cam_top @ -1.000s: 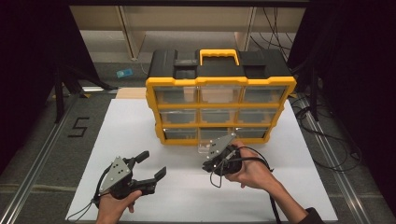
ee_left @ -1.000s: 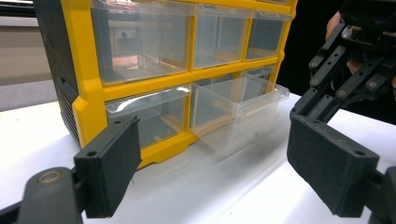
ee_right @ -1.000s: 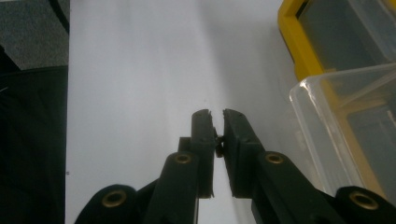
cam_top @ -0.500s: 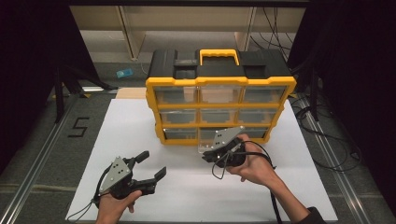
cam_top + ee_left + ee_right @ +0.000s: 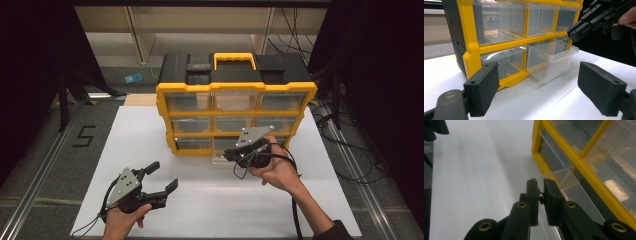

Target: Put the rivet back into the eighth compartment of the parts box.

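Right gripper [image 5: 539, 192]: jaws nearly together, pinching the thin front lip of the clear plastic drawer [image 5: 551, 60], one jaw inside the wall, one outside. That drawer is the middle one of the bottom row, partly slid out of the yellow-framed, black-topped organiser box with clear bins [image 5: 235, 107], its base close over the white bench [image 5: 150, 125]. Looks empty as far as I can tell. Judgement: light, stiff but thin-walled, slick. Lip is the only sensible hold; grip near its centre so the drawer runs straight and doesn't rack in the frame. Hard squeeze could crack or flex the lip; a weak one will slip off the smooth plastic. Once it clears the frame it'll tip from a front-edge hold, so support underneath. Left gripper [image 5: 159, 179]: jaws wide apart, holding nothing, low over the bench well left of the drawer, pointed at the box.
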`<state>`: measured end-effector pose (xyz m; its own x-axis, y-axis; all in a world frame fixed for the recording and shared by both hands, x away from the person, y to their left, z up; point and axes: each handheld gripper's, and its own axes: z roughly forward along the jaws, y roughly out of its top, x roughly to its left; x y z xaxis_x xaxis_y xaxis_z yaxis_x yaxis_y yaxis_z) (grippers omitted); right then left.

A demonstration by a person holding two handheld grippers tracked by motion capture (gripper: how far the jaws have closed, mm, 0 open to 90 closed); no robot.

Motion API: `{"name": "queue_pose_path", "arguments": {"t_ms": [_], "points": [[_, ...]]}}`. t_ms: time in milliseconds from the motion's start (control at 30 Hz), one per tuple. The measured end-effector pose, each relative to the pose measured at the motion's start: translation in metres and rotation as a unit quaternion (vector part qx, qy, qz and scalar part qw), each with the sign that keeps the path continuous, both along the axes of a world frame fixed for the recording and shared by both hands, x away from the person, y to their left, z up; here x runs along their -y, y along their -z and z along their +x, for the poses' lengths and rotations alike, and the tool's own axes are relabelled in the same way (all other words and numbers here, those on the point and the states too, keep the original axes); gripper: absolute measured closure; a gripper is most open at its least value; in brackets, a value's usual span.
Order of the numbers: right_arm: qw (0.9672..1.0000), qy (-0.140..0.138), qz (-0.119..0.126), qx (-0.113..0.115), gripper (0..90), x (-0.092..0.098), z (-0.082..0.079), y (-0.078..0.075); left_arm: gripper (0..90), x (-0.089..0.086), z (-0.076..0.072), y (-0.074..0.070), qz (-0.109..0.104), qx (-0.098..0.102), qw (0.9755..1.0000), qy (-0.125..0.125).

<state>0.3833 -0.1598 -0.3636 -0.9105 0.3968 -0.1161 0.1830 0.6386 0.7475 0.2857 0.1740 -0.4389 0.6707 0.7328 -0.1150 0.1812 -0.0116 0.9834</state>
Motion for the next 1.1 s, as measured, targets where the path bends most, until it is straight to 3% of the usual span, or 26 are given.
{"name": "queue_pose_path", "arguments": {"t_ms": [433,1100], "points": [[0.9993,0.035,0.01,0.002,83.1,0.009,0.018,0.007,17.6,0.0,0.0,0.0,0.001,0.0,1.0,0.0],[0.9986,0.051,0.0,-0.016,83.1,0.009,0.03,0.018,17.6,0.0,0.0,0.0,0.001,0.0,1.0,0.001]]}}
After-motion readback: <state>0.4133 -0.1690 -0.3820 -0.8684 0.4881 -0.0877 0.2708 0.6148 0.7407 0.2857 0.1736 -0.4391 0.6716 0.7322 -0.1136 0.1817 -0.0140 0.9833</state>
